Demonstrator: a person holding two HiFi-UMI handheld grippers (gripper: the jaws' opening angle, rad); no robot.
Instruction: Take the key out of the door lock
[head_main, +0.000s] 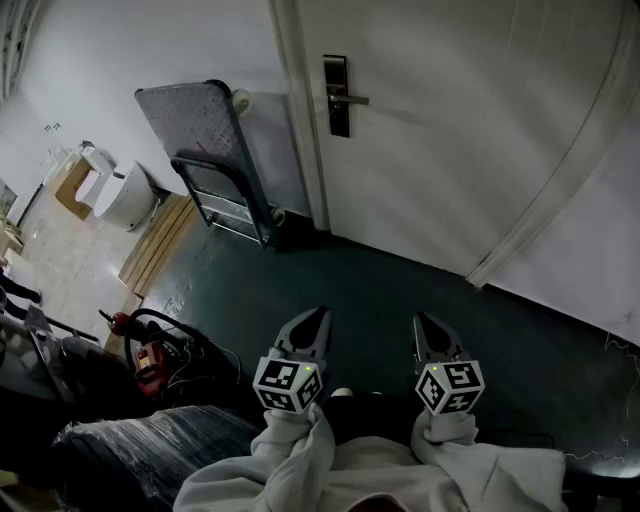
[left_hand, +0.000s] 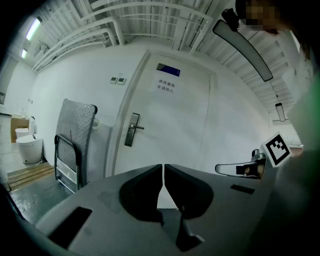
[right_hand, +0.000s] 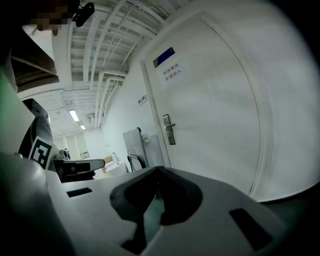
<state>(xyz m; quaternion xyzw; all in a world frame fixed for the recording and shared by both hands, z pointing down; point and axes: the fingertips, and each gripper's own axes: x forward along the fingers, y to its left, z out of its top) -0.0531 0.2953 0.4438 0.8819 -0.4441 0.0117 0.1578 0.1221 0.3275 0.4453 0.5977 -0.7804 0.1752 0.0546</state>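
Note:
The white door (head_main: 470, 130) stands shut ahead of me, with a dark lock plate and lever handle (head_main: 338, 95) on its left side. The lock plate (left_hand: 132, 130) is also in the left gripper view, and the same lock plate (right_hand: 169, 129) in the right gripper view. The key is too small to make out. My left gripper (head_main: 318, 316) and right gripper (head_main: 421, 322) are held side by side low over the dark floor, far from the door. Both point toward it, and both are shut on nothing. The left gripper (left_hand: 163, 168) and the right gripper (right_hand: 157, 171) show their tips meeting.
A folded platform trolley (head_main: 213, 160) leans on the wall left of the door. Further left are a white toilet (head_main: 122, 196) and wooden boards (head_main: 157, 240). A red tool with cables (head_main: 150, 362) and a plastic-wrapped bundle (head_main: 150, 440) lie near my left.

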